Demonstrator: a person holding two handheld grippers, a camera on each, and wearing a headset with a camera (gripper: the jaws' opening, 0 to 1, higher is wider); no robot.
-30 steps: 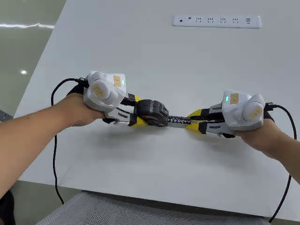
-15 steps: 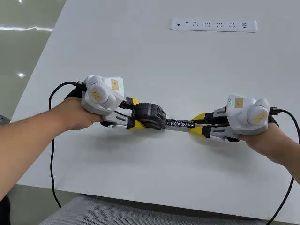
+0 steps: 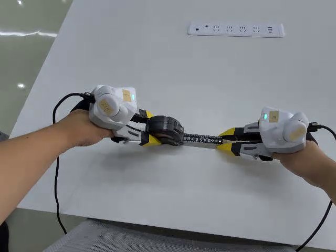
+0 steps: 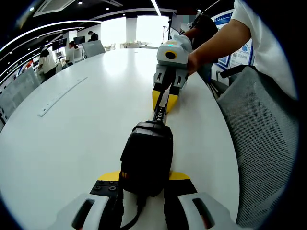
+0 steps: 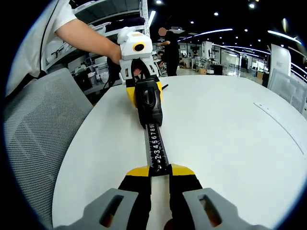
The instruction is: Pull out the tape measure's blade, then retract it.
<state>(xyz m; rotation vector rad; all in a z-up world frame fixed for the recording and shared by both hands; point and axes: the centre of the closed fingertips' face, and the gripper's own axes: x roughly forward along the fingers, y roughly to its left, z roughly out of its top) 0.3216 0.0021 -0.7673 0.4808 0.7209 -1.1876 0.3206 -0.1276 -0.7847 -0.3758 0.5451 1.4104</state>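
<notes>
A black tape measure case (image 3: 165,130) sits just above the white table, clamped between the yellow-tipped jaws of my left gripper (image 3: 151,129). The same case (image 4: 147,156) fills the near part of the left gripper view. A short black blade (image 3: 202,139) with white numbers runs from the case to my right gripper (image 3: 227,139), which is shut on the blade's end. In the right gripper view the blade (image 5: 155,146) stretches from my right gripper (image 5: 159,173) to the case (image 5: 147,100), showing numbers up to about nine.
A white power strip (image 3: 235,29) lies at the far side of the white table (image 3: 173,68). Black cables trail from both grippers off the table's near edge. A grey mesh chair (image 3: 131,237) stands below the near edge. People sit in the background of the left gripper view.
My right gripper has moved to the right, away from the case, and more of the blade is drawn out. The left gripper and the case have stayed about where they were.
</notes>
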